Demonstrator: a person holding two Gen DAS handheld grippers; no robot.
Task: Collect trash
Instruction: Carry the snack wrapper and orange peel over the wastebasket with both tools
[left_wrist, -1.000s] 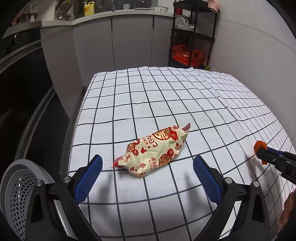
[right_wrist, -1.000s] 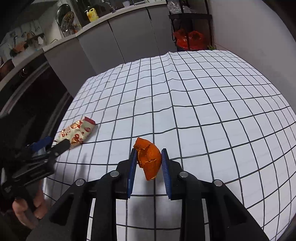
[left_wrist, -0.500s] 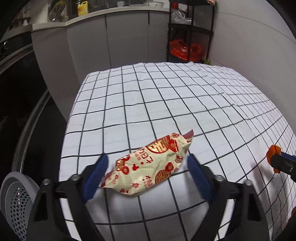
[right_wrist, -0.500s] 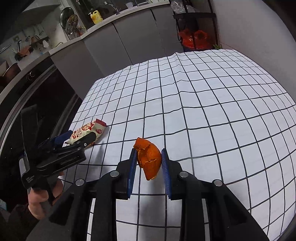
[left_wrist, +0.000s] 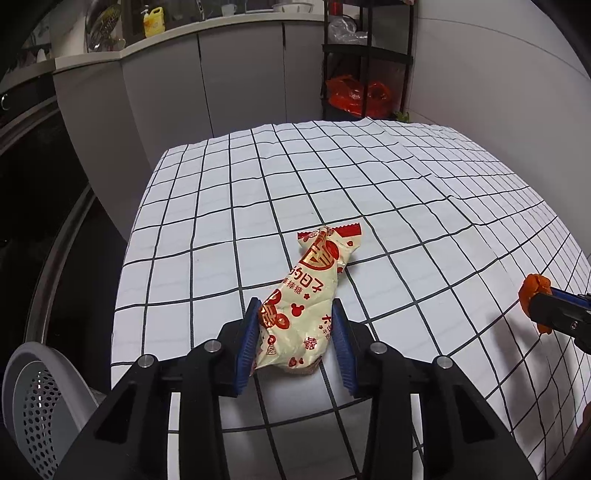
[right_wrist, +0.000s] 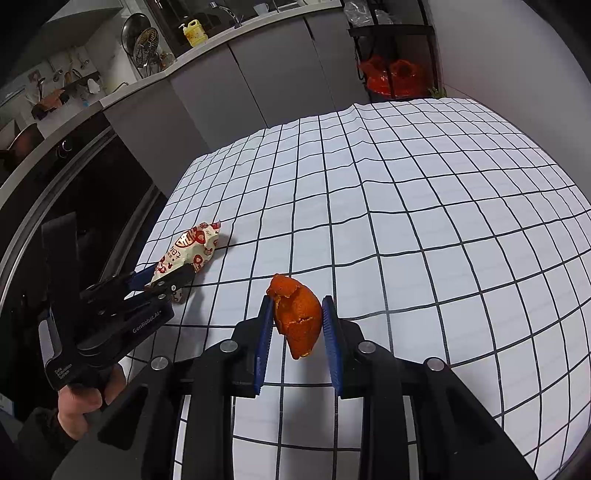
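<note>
A cream snack wrapper (left_wrist: 312, 291) with red print lies on the checked tablecloth (left_wrist: 369, 192) near its left edge. My left gripper (left_wrist: 297, 332) is shut on the wrapper's near end, blue pads pressing both sides; it also shows in the right wrist view (right_wrist: 173, 275) with the wrapper (right_wrist: 188, 247). My right gripper (right_wrist: 297, 325) is shut on an orange peel (right_wrist: 297, 317) and holds it above the cloth. The peel (left_wrist: 532, 291) and the right gripper show at the right edge of the left wrist view.
A grey perforated bin (left_wrist: 33, 398) stands below the table's left edge. Grey cabinets (left_wrist: 221, 81) and a black shelf with red bags (left_wrist: 354, 92) stand behind the table. A dark oven front (right_wrist: 55, 206) is on the left.
My left gripper moved forward over the wrapper and closed on its near end, turning it lengthwise. The right gripper kept the orange peel and barely moved.
</note>
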